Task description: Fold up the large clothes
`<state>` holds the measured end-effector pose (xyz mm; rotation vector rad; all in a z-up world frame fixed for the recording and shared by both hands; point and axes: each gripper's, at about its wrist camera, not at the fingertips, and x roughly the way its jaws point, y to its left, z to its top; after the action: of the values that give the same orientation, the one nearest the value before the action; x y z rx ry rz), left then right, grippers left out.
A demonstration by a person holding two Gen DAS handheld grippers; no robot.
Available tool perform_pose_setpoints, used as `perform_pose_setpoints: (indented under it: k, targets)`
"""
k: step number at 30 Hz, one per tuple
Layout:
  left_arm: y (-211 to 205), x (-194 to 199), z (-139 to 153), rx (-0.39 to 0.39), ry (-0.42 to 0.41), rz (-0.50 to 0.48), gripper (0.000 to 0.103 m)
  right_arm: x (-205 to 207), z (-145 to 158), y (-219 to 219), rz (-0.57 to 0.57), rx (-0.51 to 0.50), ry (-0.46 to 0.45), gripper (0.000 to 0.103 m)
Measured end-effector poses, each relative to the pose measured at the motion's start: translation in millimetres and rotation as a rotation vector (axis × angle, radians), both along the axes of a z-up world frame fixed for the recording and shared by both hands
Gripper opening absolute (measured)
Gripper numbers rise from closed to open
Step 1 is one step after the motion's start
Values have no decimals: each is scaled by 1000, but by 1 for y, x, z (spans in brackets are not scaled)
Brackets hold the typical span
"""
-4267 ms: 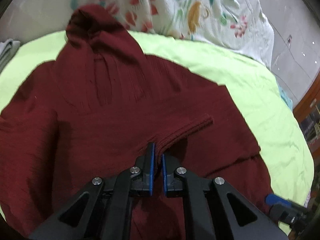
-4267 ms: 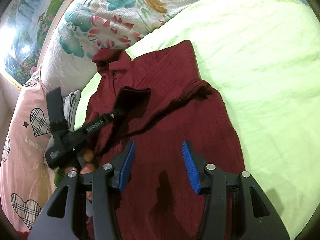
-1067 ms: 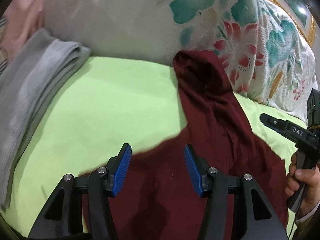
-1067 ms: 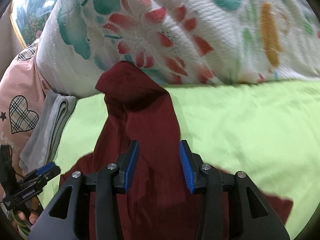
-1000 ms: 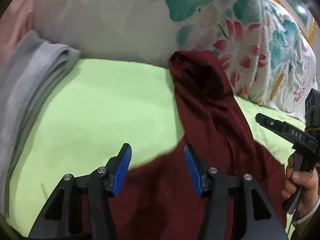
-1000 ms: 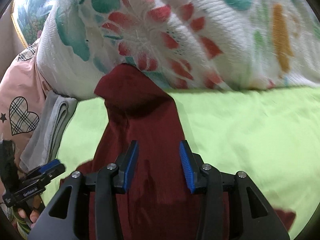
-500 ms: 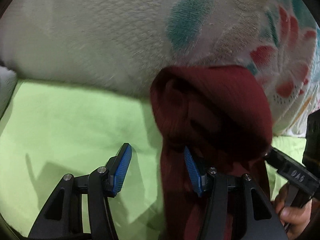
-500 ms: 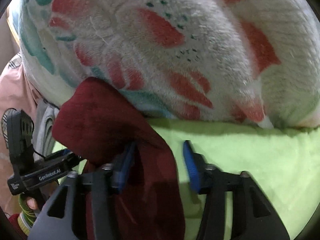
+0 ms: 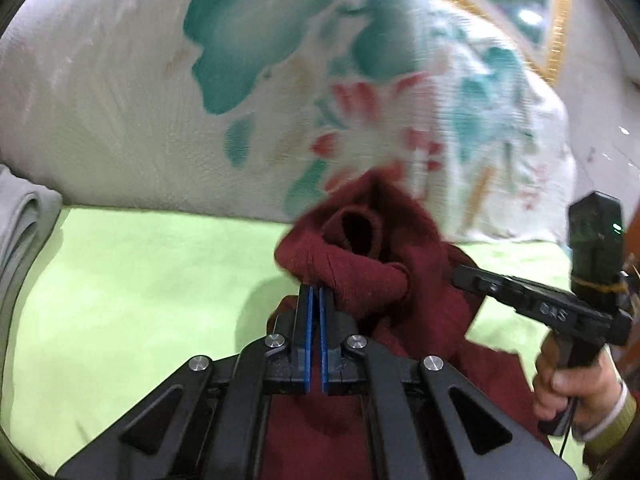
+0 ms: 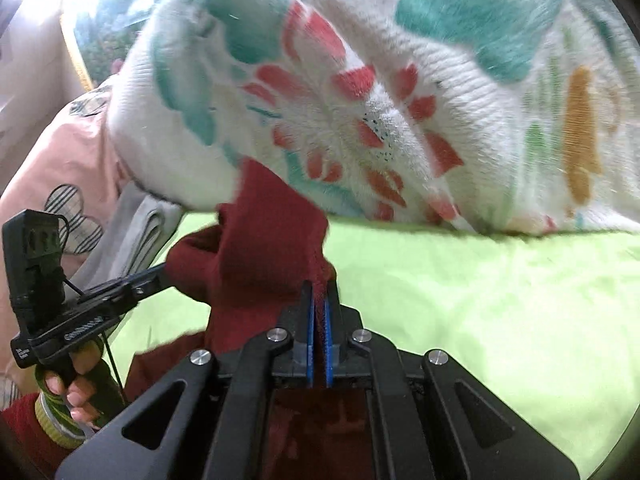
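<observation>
Because the fold had to start from the far end, I had both tools pinched on the dark red sweater (image 9: 384,280) at its top edge, close under the flowered blanket (image 9: 120,100). My left gripper (image 9: 314,296) had its blue pads closed on the bunched knit, and my right gripper (image 10: 319,296) clamped a strip of it too. With blur, I judged this end to be the hood or collar. It stood lifted and crumpled, the rest trailing toward me over the green sheet (image 10: 500,300).
</observation>
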<state>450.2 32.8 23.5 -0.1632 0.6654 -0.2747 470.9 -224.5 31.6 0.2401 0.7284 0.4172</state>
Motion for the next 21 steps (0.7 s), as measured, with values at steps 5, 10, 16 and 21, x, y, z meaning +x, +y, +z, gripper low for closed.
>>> perform_pose_setpoints:
  k: [5, 10, 16, 21]
  targets:
    - [-23, -84, -5, 14, -19, -70, 0, -67, -3, -15, 23, 4, 19, 4]
    - [-40, -146, -39, 74, 58, -139, 0, -117, -46, -13, 29, -67, 114, 4]
    - [-33, -174, -59, 68, 126, -140, 0, -137, -67, -30, -65, -115, 203, 16]
    - [-25, -170, -46, -10, 141, -131, 0, -128, -26, -21, -71, -95, 58, 64]
